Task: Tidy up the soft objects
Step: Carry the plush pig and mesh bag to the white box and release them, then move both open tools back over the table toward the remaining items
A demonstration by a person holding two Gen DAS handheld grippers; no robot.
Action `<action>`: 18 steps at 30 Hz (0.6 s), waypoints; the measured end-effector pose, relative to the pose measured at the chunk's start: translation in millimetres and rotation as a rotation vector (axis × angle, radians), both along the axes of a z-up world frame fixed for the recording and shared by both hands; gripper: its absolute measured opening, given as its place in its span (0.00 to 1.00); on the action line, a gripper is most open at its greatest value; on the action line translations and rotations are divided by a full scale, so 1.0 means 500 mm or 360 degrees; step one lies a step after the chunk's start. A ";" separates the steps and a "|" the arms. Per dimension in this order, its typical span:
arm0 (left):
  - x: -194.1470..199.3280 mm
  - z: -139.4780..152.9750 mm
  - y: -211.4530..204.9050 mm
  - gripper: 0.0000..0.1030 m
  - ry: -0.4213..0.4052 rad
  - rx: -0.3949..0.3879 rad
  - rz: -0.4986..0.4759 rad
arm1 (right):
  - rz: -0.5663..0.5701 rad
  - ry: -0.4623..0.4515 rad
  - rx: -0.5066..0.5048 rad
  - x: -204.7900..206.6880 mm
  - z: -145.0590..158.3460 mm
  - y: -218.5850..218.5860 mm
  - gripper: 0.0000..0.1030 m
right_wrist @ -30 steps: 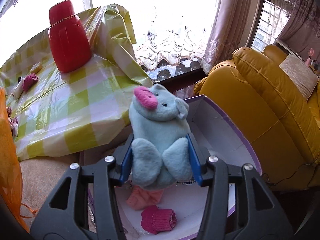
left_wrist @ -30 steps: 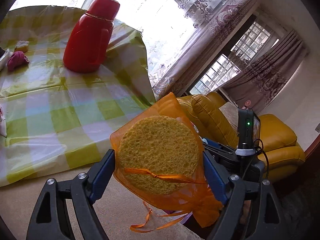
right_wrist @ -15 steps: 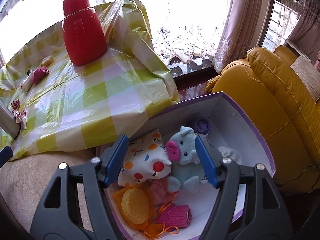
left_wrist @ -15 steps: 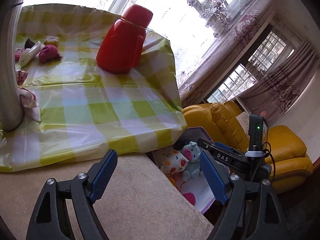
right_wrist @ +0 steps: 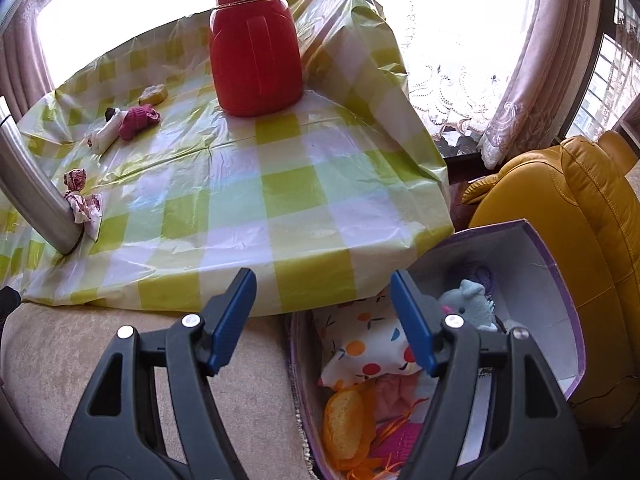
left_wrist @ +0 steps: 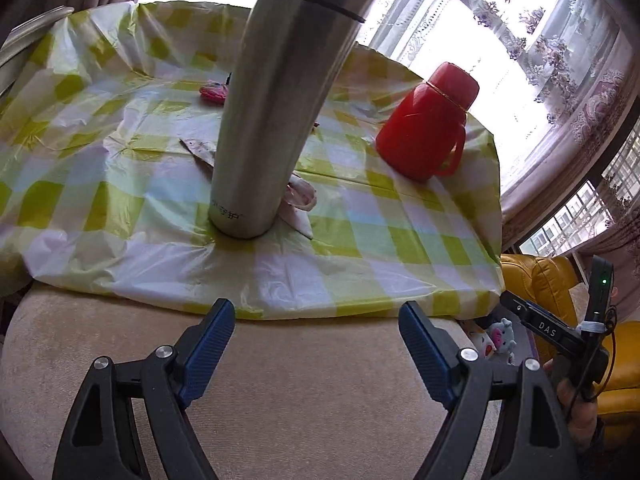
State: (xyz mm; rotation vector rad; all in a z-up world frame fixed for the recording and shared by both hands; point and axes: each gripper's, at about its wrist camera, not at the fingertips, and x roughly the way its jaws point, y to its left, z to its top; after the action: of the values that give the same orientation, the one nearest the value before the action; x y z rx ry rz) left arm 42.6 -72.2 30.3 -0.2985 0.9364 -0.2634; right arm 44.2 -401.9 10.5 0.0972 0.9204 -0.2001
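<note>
Both grippers, left (left_wrist: 316,344) & right (right_wrist: 323,318), spread, empty, over beige surface (left_wrist: 304,396) w/ checked cloth (right_wrist: 288,184) (yellow sofa (right_wrist: 576,216) nearby).

Left gripper (left_wrist: 316,332) jaws spread, empty, right gripper (right_wrist: 322,300) likewise

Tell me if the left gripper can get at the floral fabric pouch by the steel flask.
Probably, but awkwardly. The left gripper is open and empty, yet the steel flask stands directly before the floral pouch, touching it. Approaching round the flask's right side looks freer.

Steel flask (left_wrist: 276,100) and red jug (right_wrist: 256,46) on checked tablecloth (right_wrist: 304,184)
</note>
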 end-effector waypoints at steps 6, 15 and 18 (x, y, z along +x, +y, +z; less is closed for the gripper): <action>0.008 -0.014 0.039 0.82 0.0034 0.0048 0.0088 | 0.0091 0.0023 0.0003 0.016 -0.005 0.056 0.71; 0.015 -0.020 0.057 0.82 0.0046 0.0019 0.0103 | 0.0214 0.0068 -0.0012 0.037 -0.017 0.128 0.72; 0.020 -0.022 0.076 0.82 0.0043 -0.0011 0.0128 | 0.0240 0.0076 -0.0040 0.044 -0.021 0.143 0.73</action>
State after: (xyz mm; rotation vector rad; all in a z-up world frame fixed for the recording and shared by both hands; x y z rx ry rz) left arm 52.6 -34.0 19.5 -0.3458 0.9478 -0.1891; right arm 66.5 -330.5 0.0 -0.0004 0.9682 -0.0741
